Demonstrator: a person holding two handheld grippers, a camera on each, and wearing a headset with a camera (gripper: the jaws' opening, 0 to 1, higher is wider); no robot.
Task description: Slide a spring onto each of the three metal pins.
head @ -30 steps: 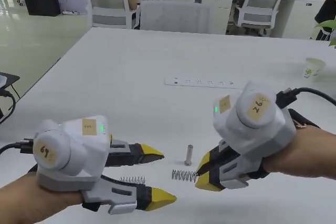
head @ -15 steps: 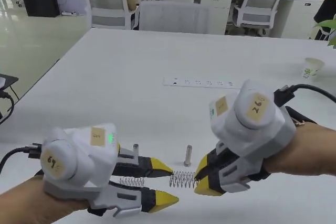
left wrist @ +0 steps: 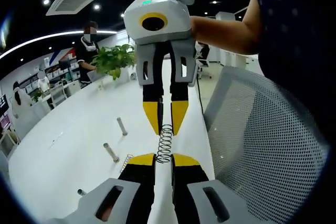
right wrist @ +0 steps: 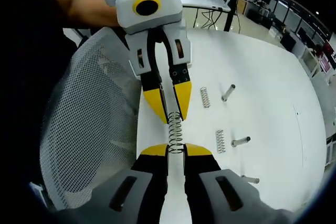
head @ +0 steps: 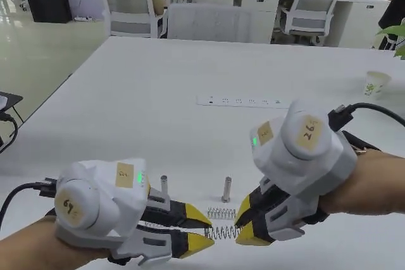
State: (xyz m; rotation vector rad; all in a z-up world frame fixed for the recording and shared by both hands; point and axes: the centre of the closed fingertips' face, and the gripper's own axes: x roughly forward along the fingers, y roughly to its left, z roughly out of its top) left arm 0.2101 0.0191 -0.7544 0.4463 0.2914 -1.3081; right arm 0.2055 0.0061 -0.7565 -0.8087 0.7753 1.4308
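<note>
Left to right.

- **Left gripper** (head: 206,231): low over the near edge of the tabletop (head: 190,80). Its fingers are pinched onto the left end of the spring (head: 220,232). In the left gripper view the coil end sits in the narrow gap between them.
- **Spring:** runs straight between the two sets of fingertips, held at both ends. It looks raised just off the tabletop, though I can't be sure it is clear of it.
- **Right gripper** (head: 243,221): fingers clamped on the spring's right end, opposite the left gripper.
- **Behind the held spring:** left pin (head: 164,184) and right pin (head: 226,188) stand upright and bare. A loose spring (head: 220,212) lies flat just in front of the right pin.
- **Right gripper view:** shows a second loose spring (right wrist: 205,97) beside the left pin, and a third pin (right wrist: 249,179) further off, also bare.

**Change from a second ago:** the left gripper was spread open and well apart from this spring, and the right gripper alone had it by one end. Half a second ago the left gripper was closer but not yet on it. Now it has come across and closed on the free end.

**Judgement:** this is a two-handed hold to steady or re-aim the coil before threading. No pin carries a spring yet, so the task is at its start.
</note>
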